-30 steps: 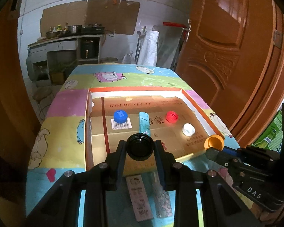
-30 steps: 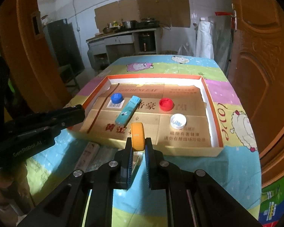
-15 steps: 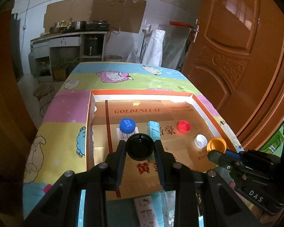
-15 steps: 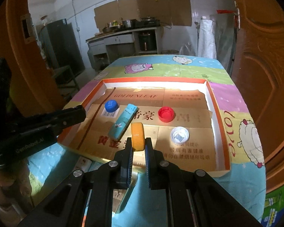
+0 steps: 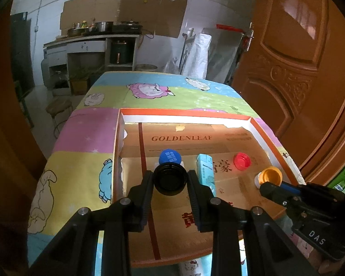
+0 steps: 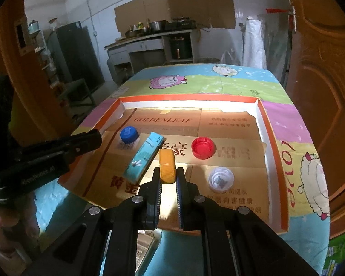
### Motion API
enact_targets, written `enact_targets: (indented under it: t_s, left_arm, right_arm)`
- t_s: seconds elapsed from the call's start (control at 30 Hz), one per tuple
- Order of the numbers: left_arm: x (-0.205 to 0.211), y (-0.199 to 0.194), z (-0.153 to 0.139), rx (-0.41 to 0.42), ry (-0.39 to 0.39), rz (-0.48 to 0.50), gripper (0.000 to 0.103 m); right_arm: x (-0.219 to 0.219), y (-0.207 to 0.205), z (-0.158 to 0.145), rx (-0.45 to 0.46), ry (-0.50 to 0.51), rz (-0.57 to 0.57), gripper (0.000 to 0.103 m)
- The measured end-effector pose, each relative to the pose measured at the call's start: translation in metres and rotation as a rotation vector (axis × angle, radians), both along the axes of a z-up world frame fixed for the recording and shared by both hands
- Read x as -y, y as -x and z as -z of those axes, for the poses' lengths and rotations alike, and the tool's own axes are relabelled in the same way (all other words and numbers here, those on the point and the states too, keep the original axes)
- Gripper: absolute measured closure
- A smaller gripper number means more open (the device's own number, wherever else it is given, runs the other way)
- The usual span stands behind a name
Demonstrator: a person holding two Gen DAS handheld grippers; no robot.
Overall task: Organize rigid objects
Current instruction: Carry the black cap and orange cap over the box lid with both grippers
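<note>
My left gripper is shut on a black bottle cap and holds it above the near left part of a shallow cardboard tray. My right gripper is shut on an orange cap, held on edge over the tray's near middle; it also shows in the left wrist view. In the tray lie a blue cap, a teal box, a red cap and a white cap.
The tray sits on a table with a cartoon cloth. A wooden door stands to the right. Small packets lie on the cloth in front of the tray. A kitchen counter stands behind the table.
Both grippers have moved forward over the tray with their caps still held. The tray's near edge has slid under the fingers.
</note>
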State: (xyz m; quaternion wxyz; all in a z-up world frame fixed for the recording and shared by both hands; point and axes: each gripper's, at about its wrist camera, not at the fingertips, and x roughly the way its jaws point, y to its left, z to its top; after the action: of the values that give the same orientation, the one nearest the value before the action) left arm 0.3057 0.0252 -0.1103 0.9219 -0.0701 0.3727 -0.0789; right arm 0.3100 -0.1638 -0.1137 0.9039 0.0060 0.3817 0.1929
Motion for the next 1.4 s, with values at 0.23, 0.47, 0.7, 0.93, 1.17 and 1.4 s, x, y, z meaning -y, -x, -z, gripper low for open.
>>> enact_targets:
  t_s: [0.23, 0.47, 0.7, 0.93, 1.17, 1.4]
  left_arm:
    - [-0.002, -0.007, 0.007, -0.008, -0.005, -0.013, 0.073]
    - [-0.004, -0.011, 0.010, -0.009, -0.014, -0.026, 0.073]
    - [-0.005, -0.015, 0.014, -0.013, -0.022, -0.027, 0.073]
    - [-0.005, -0.018, 0.021, -0.025, -0.029, -0.026, 0.073]
    - [-0.004, -0.022, 0.029, -0.041, -0.032, -0.025, 0.073]
    - [-0.003, -0.025, 0.034, -0.048, -0.037, -0.021, 0.073]
  right_arm:
    - [-0.001, -0.009, 0.007, -0.011, -0.004, 0.001, 0.091]
    - [-0.005, -0.016, 0.014, -0.021, -0.007, -0.008, 0.091]
    - [-0.010, -0.024, 0.022, -0.034, -0.009, -0.026, 0.091]
    - [-0.017, -0.029, 0.030, -0.059, -0.012, -0.048, 0.091]
    - [-0.017, -0.037, 0.038, -0.080, -0.013, -0.053, 0.091]
    - [-0.019, -0.039, 0.042, -0.080, -0.012, -0.053, 0.091]
